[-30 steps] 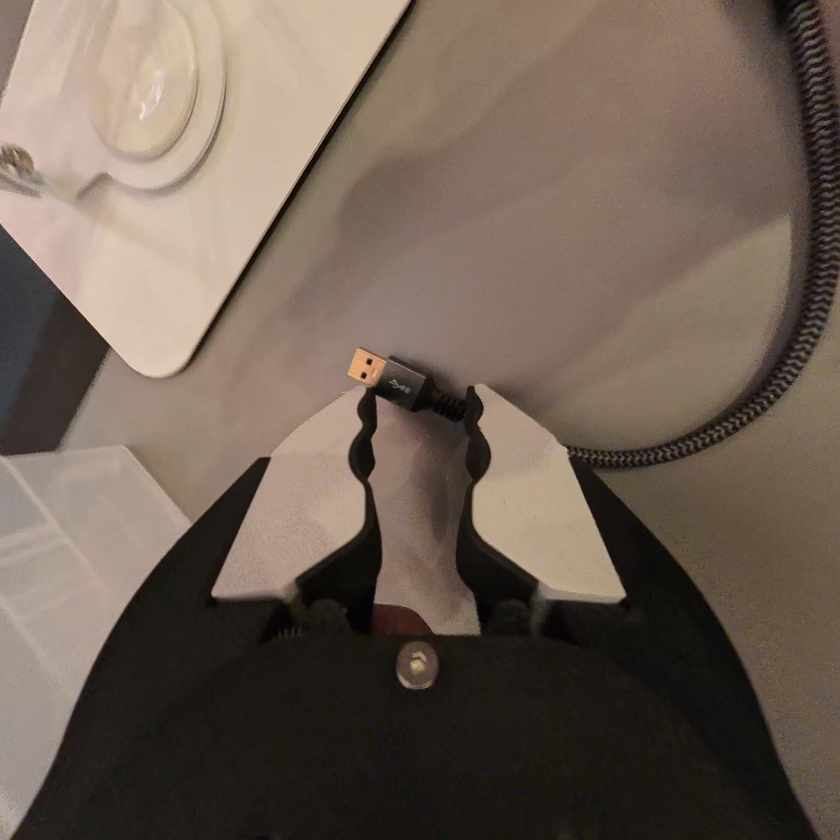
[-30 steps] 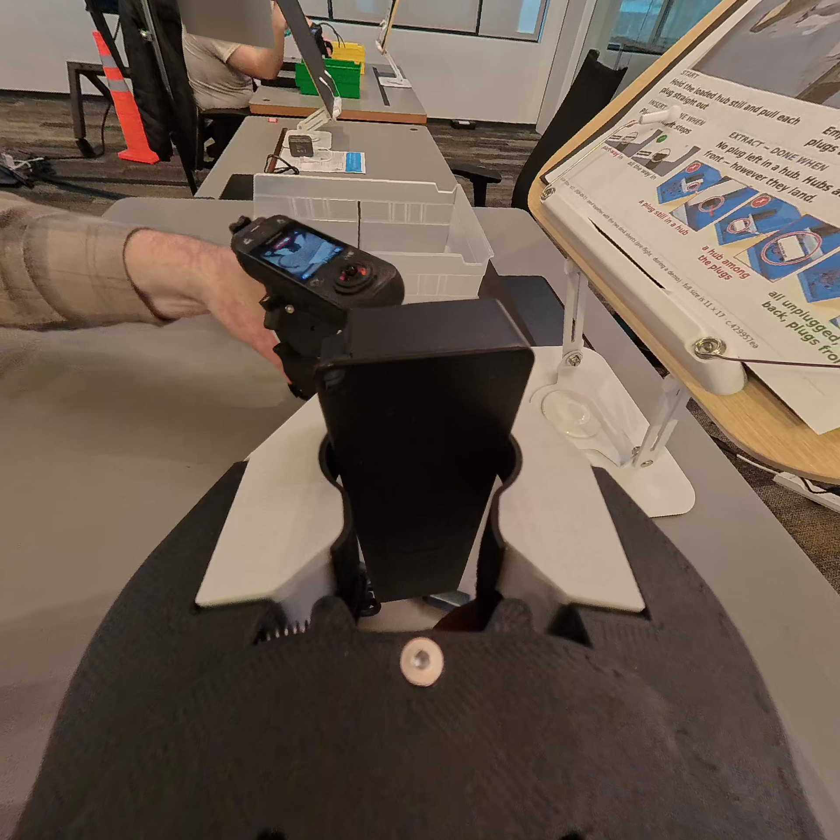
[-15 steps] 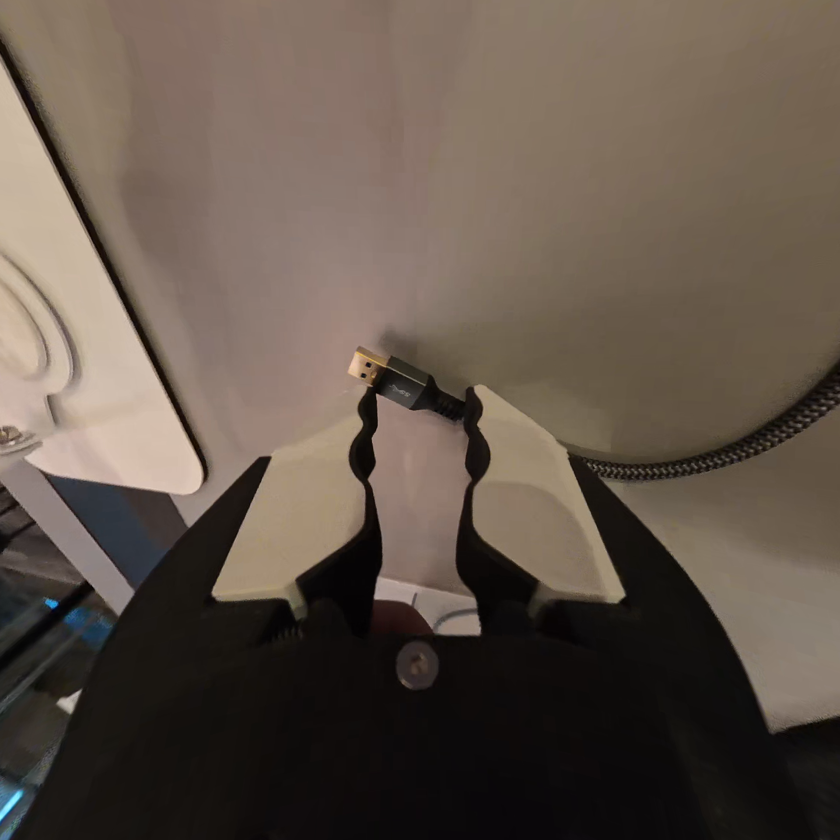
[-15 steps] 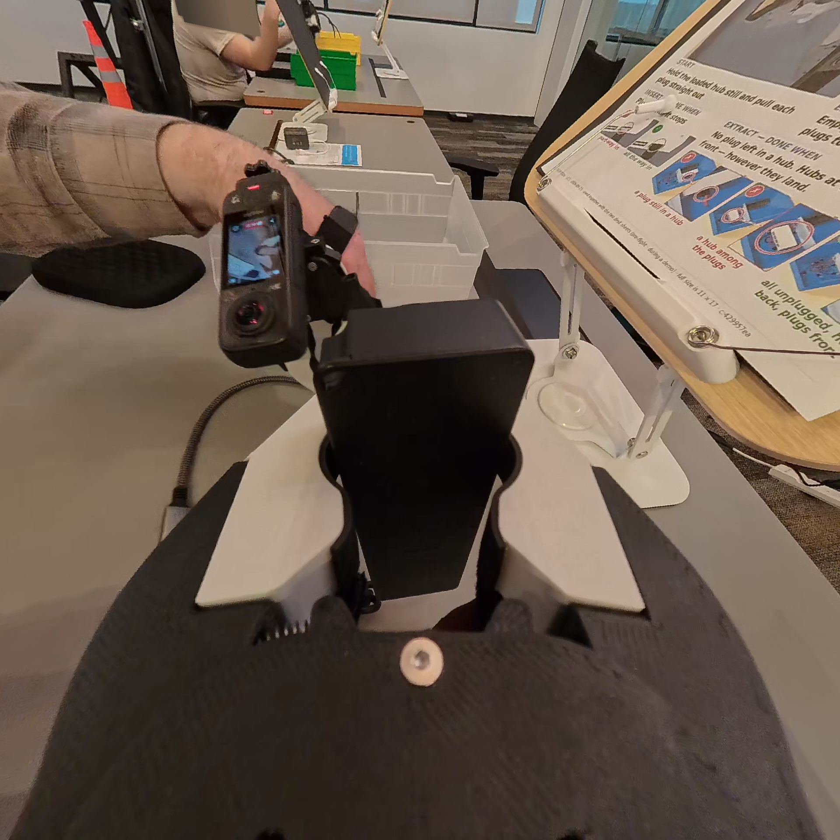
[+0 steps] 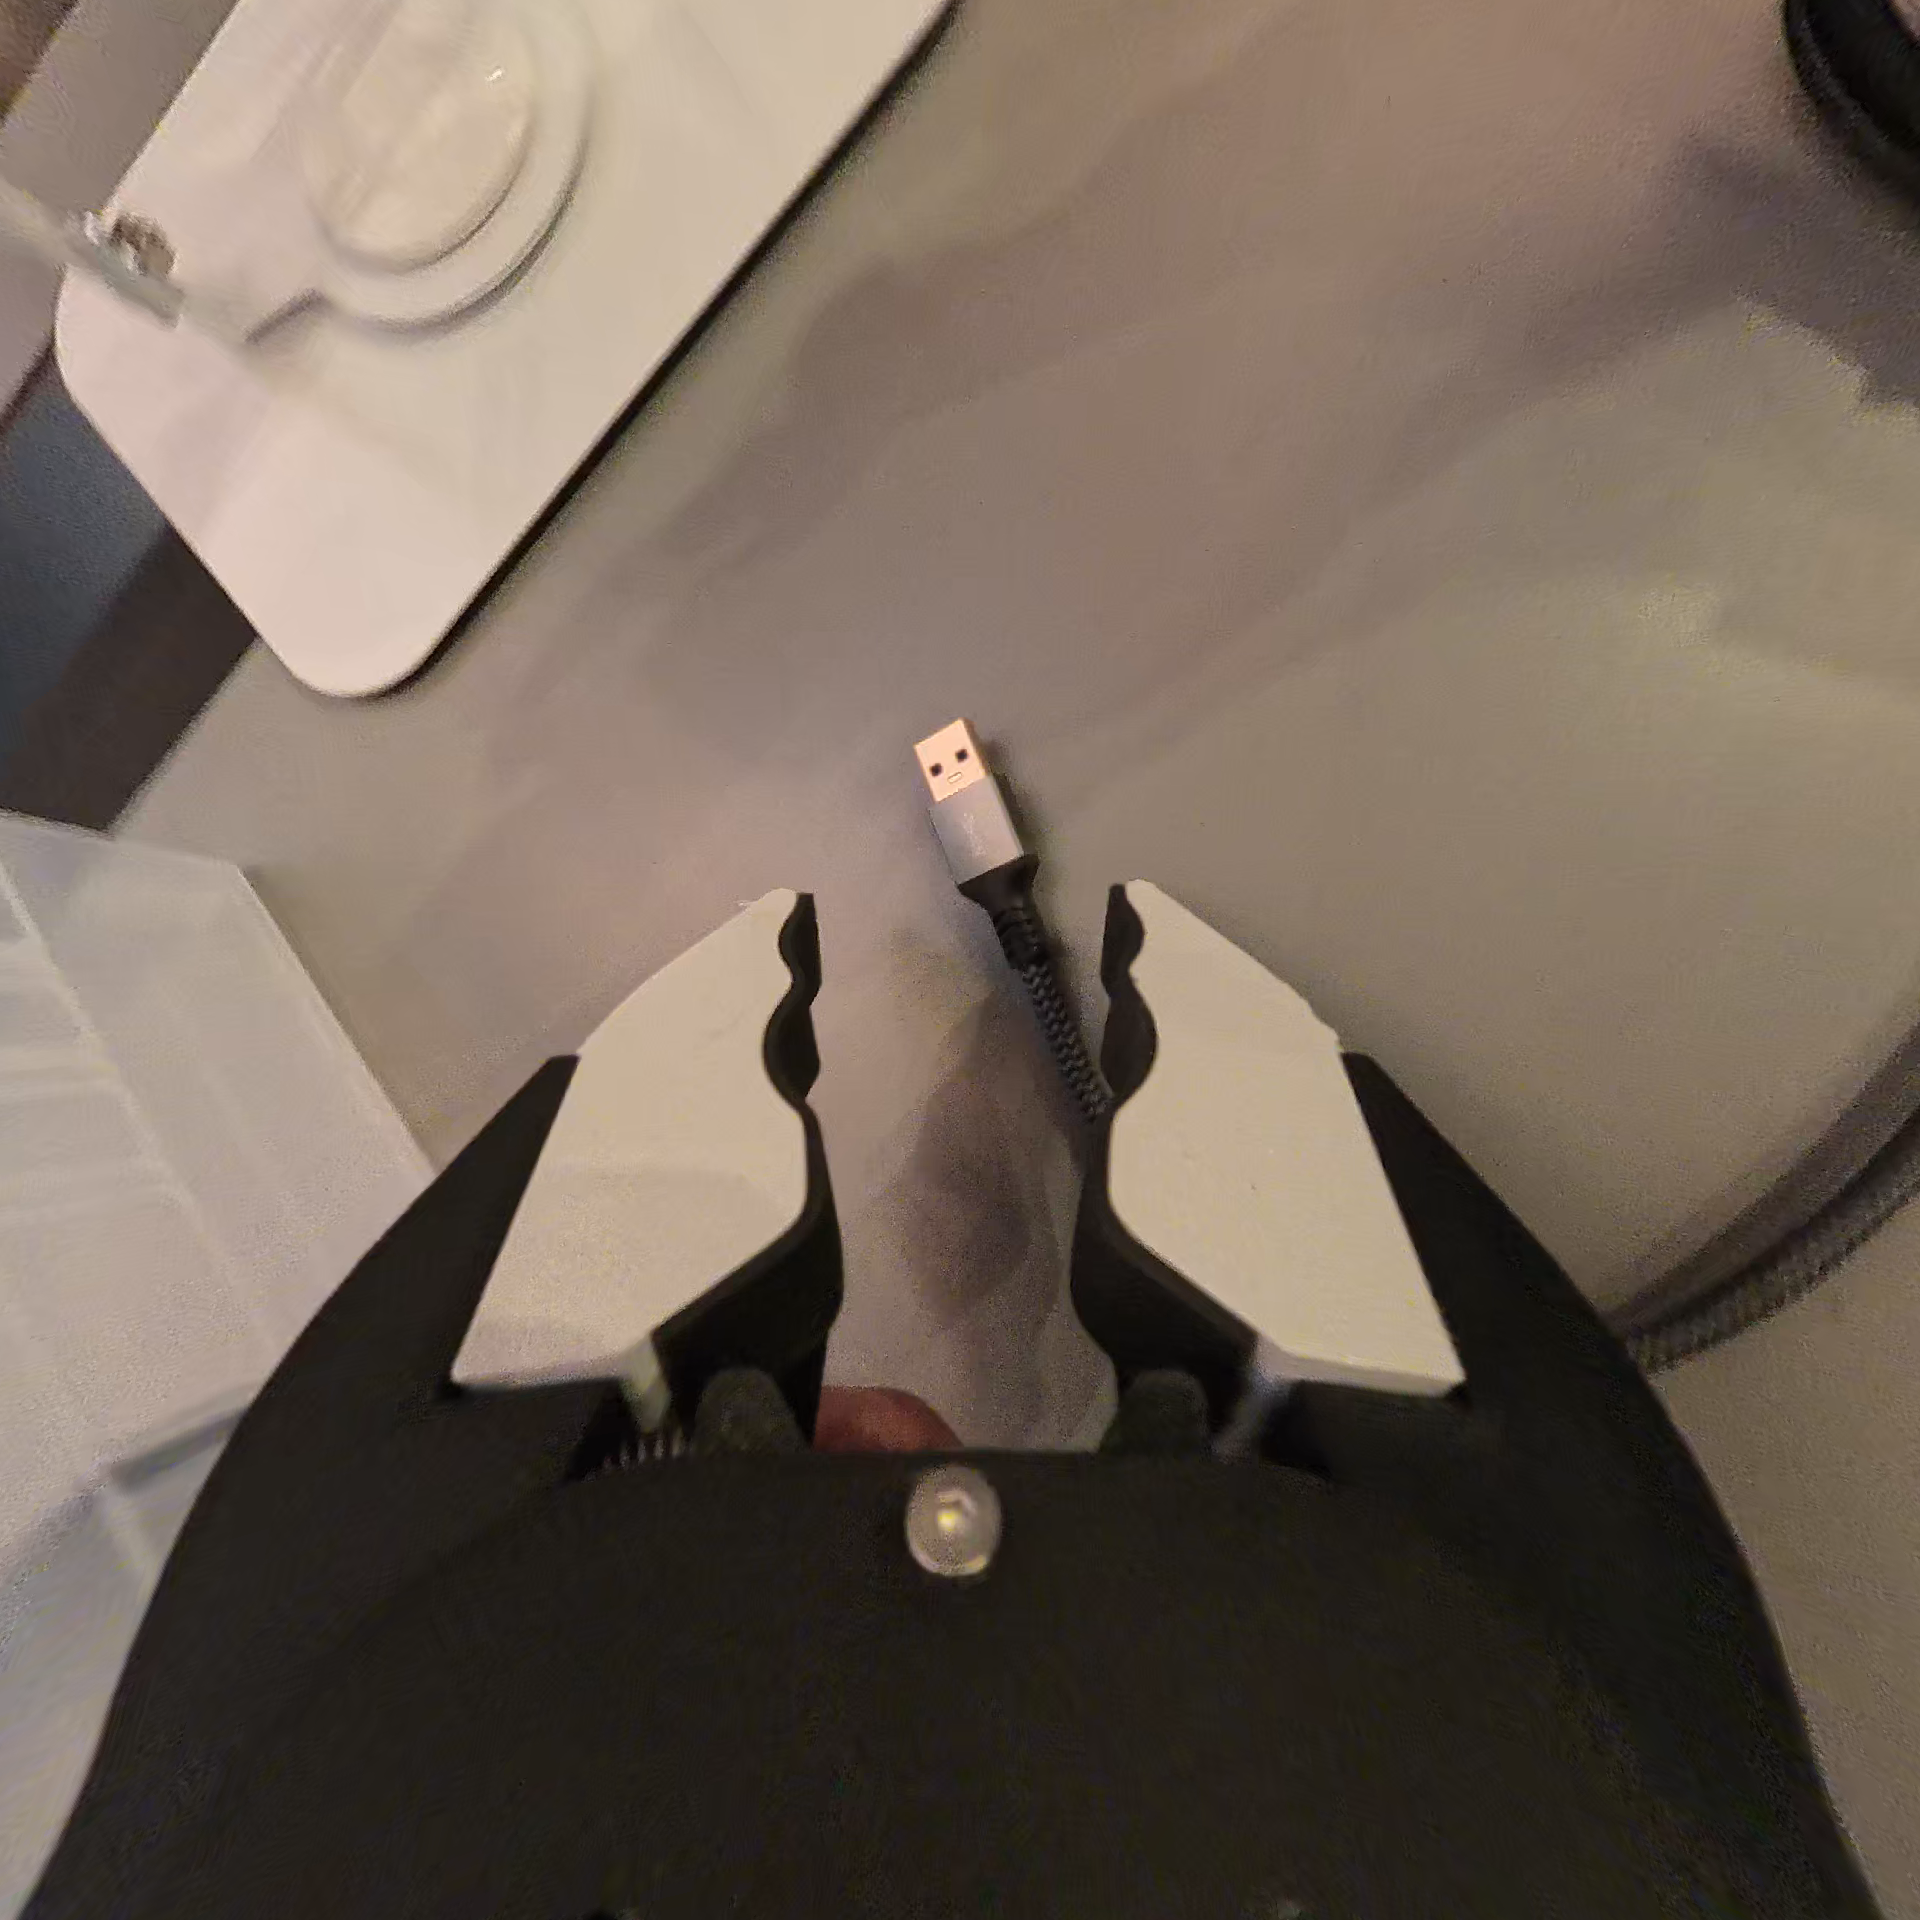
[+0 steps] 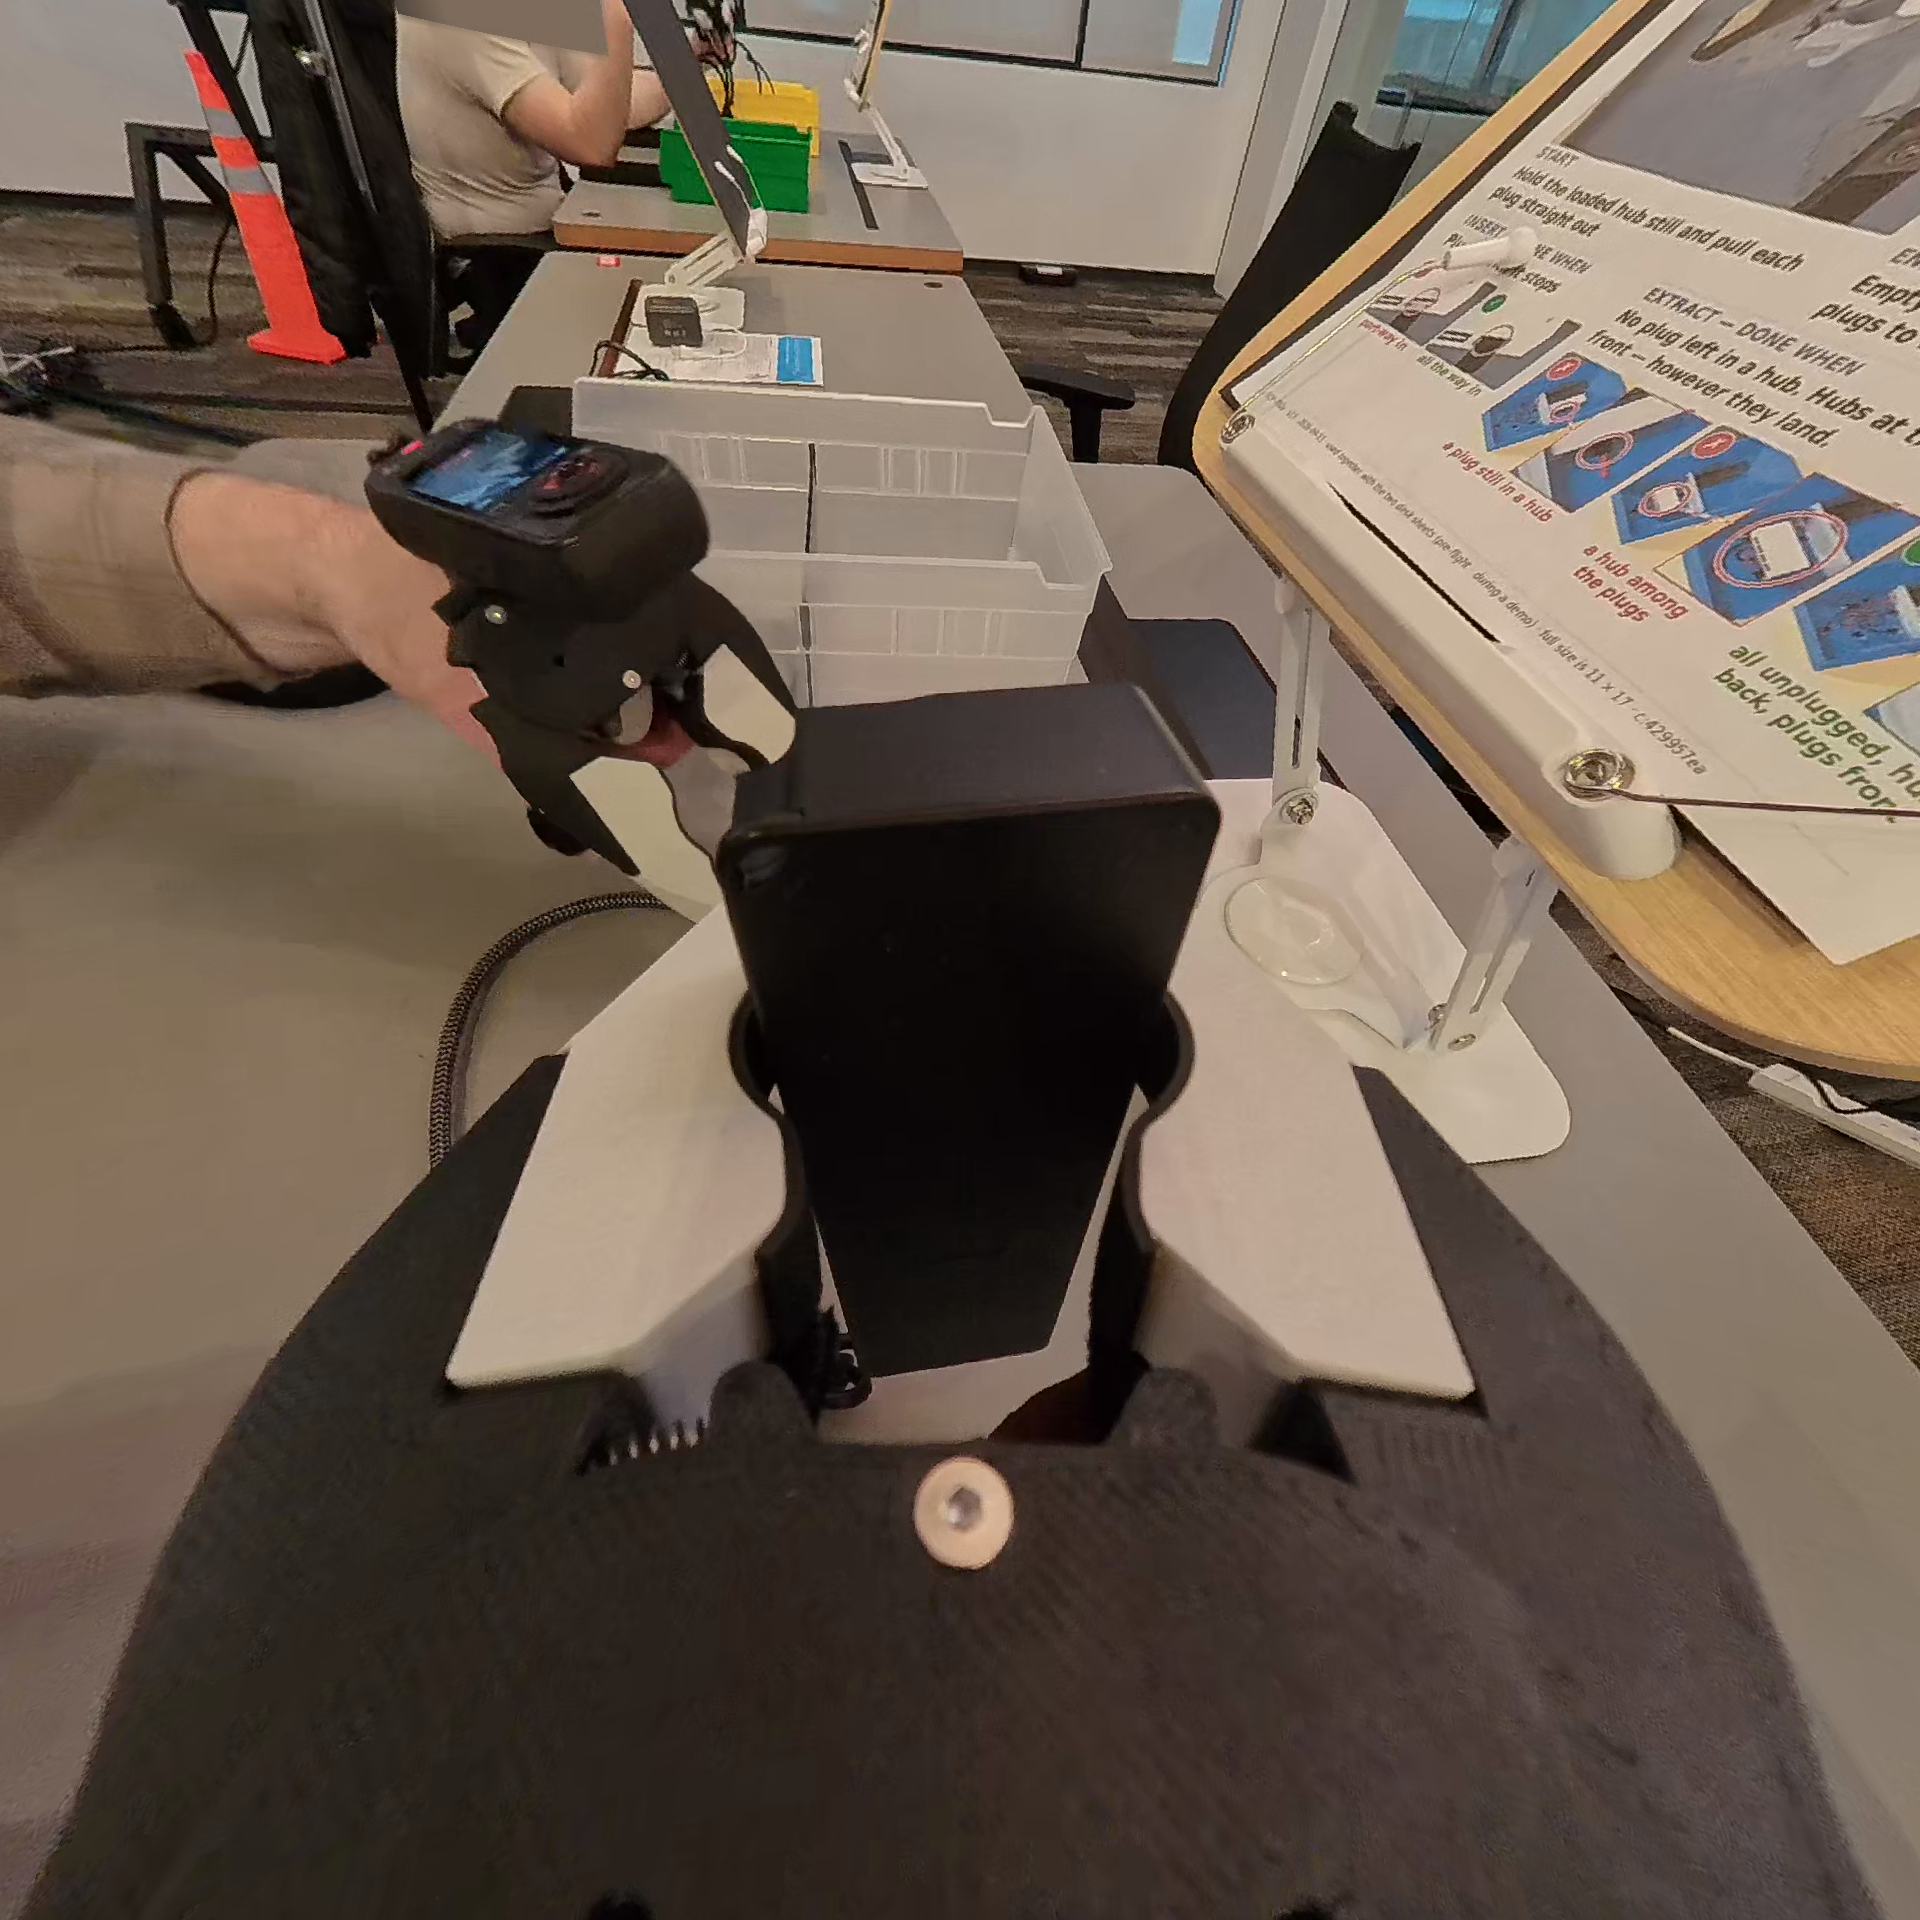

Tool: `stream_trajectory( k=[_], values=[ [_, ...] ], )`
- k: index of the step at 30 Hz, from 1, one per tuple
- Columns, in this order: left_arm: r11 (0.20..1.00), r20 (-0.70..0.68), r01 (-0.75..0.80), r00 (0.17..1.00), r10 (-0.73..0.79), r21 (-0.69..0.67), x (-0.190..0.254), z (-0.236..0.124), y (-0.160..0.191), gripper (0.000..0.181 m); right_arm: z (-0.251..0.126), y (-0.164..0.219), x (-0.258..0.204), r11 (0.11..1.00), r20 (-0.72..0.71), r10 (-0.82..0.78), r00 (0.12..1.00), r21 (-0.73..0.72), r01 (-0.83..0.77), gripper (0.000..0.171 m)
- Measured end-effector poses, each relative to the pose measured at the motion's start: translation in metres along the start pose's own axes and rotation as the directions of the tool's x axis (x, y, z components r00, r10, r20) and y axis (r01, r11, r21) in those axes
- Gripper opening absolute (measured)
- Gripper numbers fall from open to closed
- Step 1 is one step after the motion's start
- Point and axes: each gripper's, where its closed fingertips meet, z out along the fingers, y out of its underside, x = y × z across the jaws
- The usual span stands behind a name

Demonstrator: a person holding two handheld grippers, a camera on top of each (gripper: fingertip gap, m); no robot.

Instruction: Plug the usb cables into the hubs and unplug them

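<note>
My left gripper is open just above the grey table. A USB plug with a grey shell and gold tip lies on the table just beyond the fingertips. Its braided cable runs back between the fingers, close to the right one. My right gripper is shut on a black hub and holds it upright above the table. The right wrist view also shows the left gripper, held in a hand and pointing down behind the hub, with the braided cable curving on the table.
A white stand base lies to the far left of the plug and shows to the right of the hub. It carries a tilted instruction board. A clear plastic bin stands behind. A person sits at a far table. About 20 centimetres separates my left fingertips from my right.
My left gripper has opened and let go of the USB plug, which now lies on the table pointing away. My right gripper still holds the hub.
</note>
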Motion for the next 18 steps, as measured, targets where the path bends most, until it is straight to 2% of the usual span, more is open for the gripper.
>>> stream_trajectory(
  k=[3,6,8,9,12,18],
  values=[
    [0.993,0.022,0.117,0.993,-0.118,0.029,0.003,0.01,0.007,0.049,0.0,-0.001,-0.001,1.0,0.001,-0.002,1.0,0.002,0.002,0.063],
    [0.99,0.048,0.121,0.991,-0.125,0.069,0.003,0.013,0.002,0.037,-0.001,-0.002,-0.001,1.0,0.002,-0.001,1.0,0.008,0.001,0.063],
    [0.989,0.016,0.132,0.991,-0.133,0.072,0.009,0.017,-0.001,0.017,0.0,-0.002,-0.001,1.0,0.004,0.001,1.0,0.01,-0.001,0.063],
    [0.989,0.019,0.128,0.991,-0.13,0.078,0.009,0.018,-0.003,0.017,0.0,-0.002,-0.001,1.0,0.006,0.001,1.0,0.009,-0.001,0.063],
    [0.991,0.028,0.093,0.995,-0.097,0.099,0.009,0.019,-0.006,0.017,0.001,0.0,-0.002,1.0,0.012,0.001,1.0,0.004,-0.001,0.063],
    [0.988,0.03,-0.066,0.998,0.062,0.141,0.018,0.004,-0.009,0.016,0.015,0.007,-0.012,0.999,0.057,-0.011,0.998,-0.049,0.013,0.063]
  ],
)
